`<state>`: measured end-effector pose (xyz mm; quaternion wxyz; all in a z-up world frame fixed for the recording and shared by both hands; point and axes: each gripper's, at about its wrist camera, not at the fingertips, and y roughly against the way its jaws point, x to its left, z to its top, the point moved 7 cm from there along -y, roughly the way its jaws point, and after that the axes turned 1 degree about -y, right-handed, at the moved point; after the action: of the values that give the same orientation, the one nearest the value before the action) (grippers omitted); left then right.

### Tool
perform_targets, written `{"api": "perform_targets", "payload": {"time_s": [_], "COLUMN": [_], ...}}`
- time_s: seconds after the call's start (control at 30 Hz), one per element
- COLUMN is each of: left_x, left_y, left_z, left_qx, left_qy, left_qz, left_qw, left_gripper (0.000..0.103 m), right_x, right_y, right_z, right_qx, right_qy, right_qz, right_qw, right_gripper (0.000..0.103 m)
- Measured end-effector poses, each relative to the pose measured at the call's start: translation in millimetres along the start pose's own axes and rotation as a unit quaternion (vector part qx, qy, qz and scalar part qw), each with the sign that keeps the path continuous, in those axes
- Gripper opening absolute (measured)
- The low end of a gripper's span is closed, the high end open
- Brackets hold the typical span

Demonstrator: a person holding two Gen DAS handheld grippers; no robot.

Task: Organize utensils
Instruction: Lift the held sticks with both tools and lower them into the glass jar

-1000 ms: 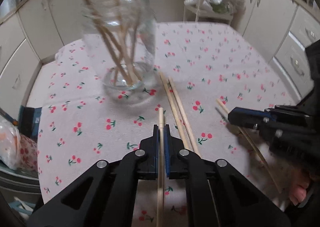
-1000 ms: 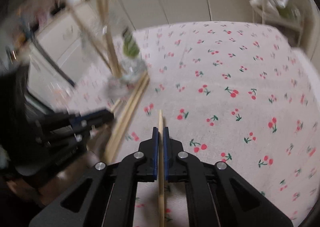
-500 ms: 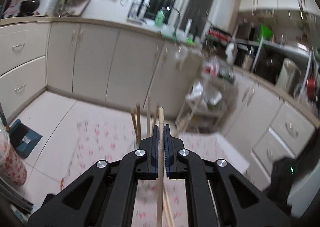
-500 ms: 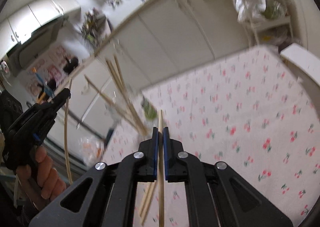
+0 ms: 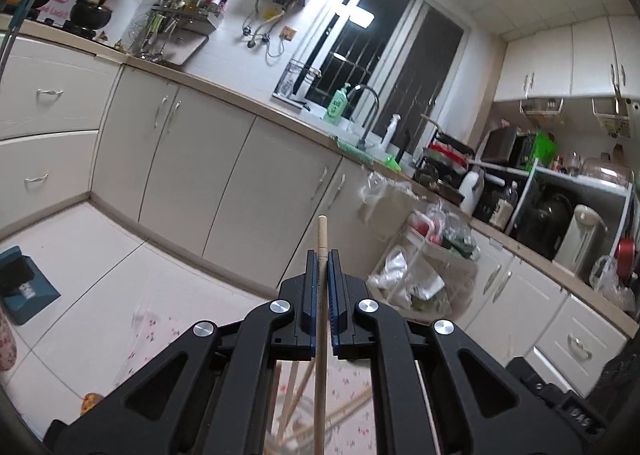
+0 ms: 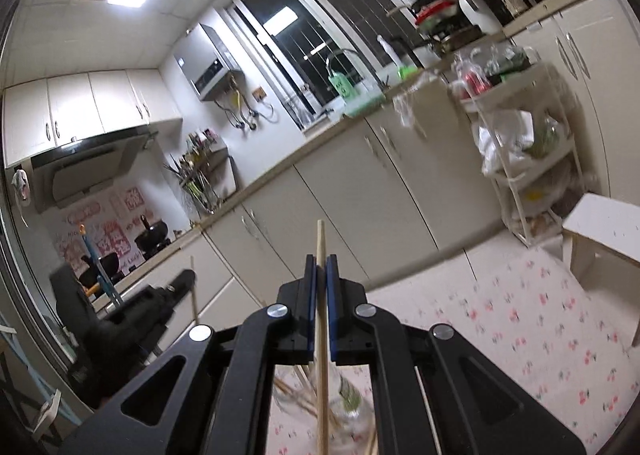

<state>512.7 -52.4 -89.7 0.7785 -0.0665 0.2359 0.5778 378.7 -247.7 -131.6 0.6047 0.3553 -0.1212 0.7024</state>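
Observation:
My left gripper is shut on a wooden chopstick that runs upright between its fingers, tip above them. Below it, behind the gripper frame, several chopsticks stand in a glass jar on the cherry-print cloth. My right gripper is shut on another wooden chopstick, also upright. Its lower end hangs over the glass jar with chopsticks in it. The left gripper shows in the right wrist view at the left, raised, with its chopstick upright.
Both cameras are tilted up at the kitchen: cream cabinets, counter and sink, a white rack with bags. The cherry-print tablecloth lies below right. A white stool stands at the right.
Both grippers have lifted their chopsticks off the table and tilted them upright above the jar. The views swung from the tablecloth up to the kitchen walls.

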Motion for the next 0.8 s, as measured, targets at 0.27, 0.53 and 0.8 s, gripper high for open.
{"api": "perform_targets", "payload": {"time_s": [0.27, 0.53, 0.8], "left_x": [16.8, 25.0, 20.2], "left_y": [-19.5, -31.9, -37.0], "left_z": [6.8, 5.6, -4.1], "left_qx": [-0.049, -0.079, -0.089], "left_qy": [0.022, 0.029, 0.012], "left_qz": [0.034, 0.051, 0.060], "left_qw": [0.9980, 0.9952, 0.9942], "left_gripper": [0.005, 0.005, 0.005], "right_x": [14.8, 26.7, 27.9], "right_y": [-17.4, -38.7, -47.6], "right_z": [8.5, 5.7, 2.8], "right_qx": [-0.052, -0.065, -0.076], "right_qy": [0.020, 0.025, 0.028], "right_qz": [-0.009, 0.000, -0.001], "right_qw": [0.998, 0.998, 0.997], "right_gripper": [0.006, 0.006, 0.006]}}
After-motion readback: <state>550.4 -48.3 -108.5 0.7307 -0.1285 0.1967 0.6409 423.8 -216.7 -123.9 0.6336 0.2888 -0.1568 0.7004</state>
